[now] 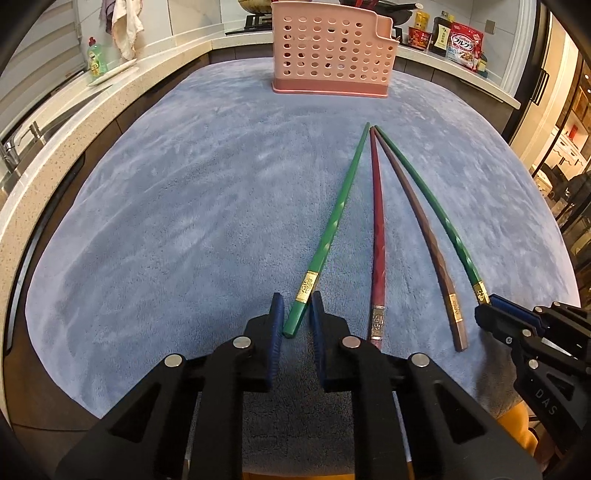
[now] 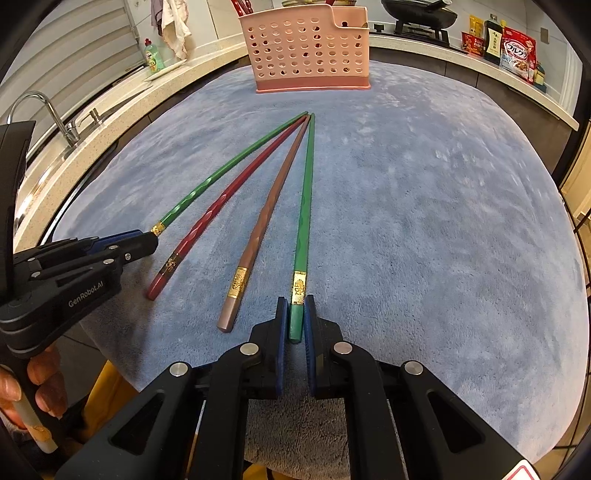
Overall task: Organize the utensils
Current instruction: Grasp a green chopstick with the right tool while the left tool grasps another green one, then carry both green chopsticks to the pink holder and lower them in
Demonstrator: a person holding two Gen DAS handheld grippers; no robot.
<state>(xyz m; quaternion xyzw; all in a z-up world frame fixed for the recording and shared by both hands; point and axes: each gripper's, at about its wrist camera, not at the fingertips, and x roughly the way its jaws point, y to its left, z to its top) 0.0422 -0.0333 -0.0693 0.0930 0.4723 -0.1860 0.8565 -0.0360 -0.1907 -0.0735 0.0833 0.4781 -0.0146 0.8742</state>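
Several chopsticks lie fanned on the blue cloth, tips meeting toward the pink holder [image 1: 332, 51]. My left gripper [image 1: 297, 308] has its pads around the butt of the left green chopstick [image 1: 334, 221], with a small gap on each side. My right gripper [image 2: 294, 314] is shut on the butt of the right green chopstick [image 2: 306, 206]. A red chopstick [image 1: 377, 236] and a brown chopstick [image 1: 421, 229] lie between the green ones. The holder also shows in the right wrist view [image 2: 306, 51]. Each gripper appears in the other's view, the right one [image 1: 487, 310] and the left one [image 2: 147, 240].
The blue cloth [image 1: 184, 221] covers the table. A stone counter with a sink and tap [image 2: 48, 110] runs along the left, with a green soap bottle [image 1: 96, 57]. Food packets [image 1: 463, 44] and a stove pan [image 2: 421, 14] stand behind.
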